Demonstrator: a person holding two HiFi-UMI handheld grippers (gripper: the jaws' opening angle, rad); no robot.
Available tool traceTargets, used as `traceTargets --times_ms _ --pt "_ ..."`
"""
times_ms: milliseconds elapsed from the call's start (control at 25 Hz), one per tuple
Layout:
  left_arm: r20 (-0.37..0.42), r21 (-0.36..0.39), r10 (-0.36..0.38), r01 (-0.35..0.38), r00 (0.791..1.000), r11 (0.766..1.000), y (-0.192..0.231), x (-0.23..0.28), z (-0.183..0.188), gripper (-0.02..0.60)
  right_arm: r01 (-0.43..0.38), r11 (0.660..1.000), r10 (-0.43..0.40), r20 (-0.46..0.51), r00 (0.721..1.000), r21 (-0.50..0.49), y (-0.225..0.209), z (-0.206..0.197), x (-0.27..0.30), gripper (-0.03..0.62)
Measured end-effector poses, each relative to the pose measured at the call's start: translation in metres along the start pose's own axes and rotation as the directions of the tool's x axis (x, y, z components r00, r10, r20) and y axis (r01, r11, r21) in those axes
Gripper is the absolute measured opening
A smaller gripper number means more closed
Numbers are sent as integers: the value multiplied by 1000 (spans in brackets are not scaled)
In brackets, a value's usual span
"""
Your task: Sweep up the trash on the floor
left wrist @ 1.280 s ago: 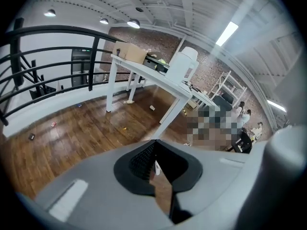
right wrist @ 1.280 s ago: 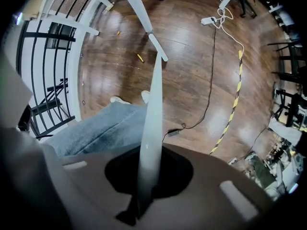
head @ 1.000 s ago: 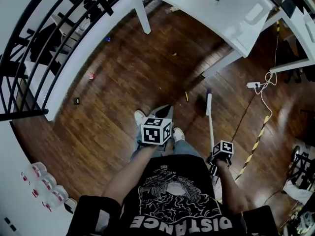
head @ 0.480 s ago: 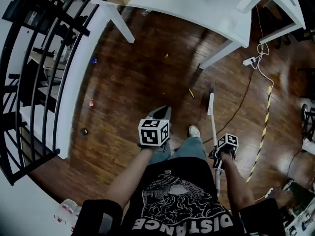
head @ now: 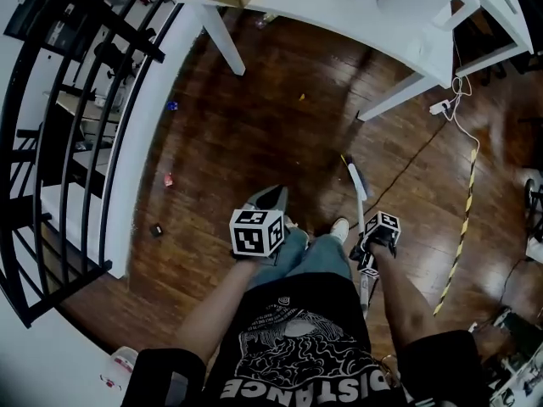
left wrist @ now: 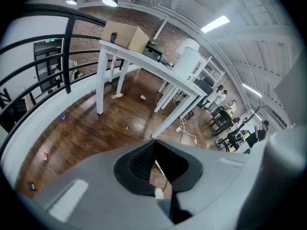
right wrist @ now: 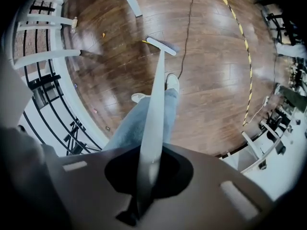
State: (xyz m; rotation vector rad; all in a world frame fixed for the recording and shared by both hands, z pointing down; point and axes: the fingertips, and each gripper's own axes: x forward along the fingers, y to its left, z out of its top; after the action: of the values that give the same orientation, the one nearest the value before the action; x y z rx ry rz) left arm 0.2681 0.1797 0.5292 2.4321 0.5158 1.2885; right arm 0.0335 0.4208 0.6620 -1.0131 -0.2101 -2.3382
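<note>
My right gripper (head: 370, 242) (right wrist: 152, 150) is shut on the white broom handle (head: 360, 206) (right wrist: 156, 95). The handle slants down to the broom head (right wrist: 160, 46) on the dark wood floor, right next to a yellow scrap (head: 344, 158) (right wrist: 144, 41). My left gripper (head: 271, 195) (left wrist: 152, 140) hangs over the person's legs; its grey jaws meet at the tips and I see nothing between them. Trash lies scattered: a red scrap (head: 168, 179) (left wrist: 45, 155), a blue scrap (head: 172, 105) (left wrist: 62, 116), a small black piece (head: 156, 230) and a yellow bit (head: 301, 97) (left wrist: 126, 127).
A black railing (head: 76, 100) on a white curb borders the floor at the left. White tables (head: 339, 7) (left wrist: 144, 63) stand ahead, with a cardboard box (left wrist: 123, 35) on one. A power strip and cable (head: 443, 108) and yellow-black tape (head: 462, 219) lie at the right.
The person has stepped forward. The right gripper has moved up and left with the broom, whose head now lies by the yellow scrap. The left gripper stays over the legs.
</note>
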Motion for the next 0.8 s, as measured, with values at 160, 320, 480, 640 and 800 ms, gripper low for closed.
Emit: traceTargets --times_ms 160,320,480,640,800 --pt "12 -31 48 -47 999 998 28 -18 -6 5 -159 984 158 23 987 79 48 13 3 6" --pt "20 -60 72 -71 997 996 44 -31 -12 5 -321 933 311 80 947 163 105 18 9 15" --pt "32 -64 77 -74 997 995 48 -33 -10 5 -396 899 384 98 918 189 144 23 13 15" --pt "41 -75 81 -77 996 994 51 -37 -13 5 -421 891 409 102 907 171 169 23 17 12" --pt "59 -88 98 -93 993 992 64 -44 -8 5 -439 884 428 102 898 158 197 25 21 5"
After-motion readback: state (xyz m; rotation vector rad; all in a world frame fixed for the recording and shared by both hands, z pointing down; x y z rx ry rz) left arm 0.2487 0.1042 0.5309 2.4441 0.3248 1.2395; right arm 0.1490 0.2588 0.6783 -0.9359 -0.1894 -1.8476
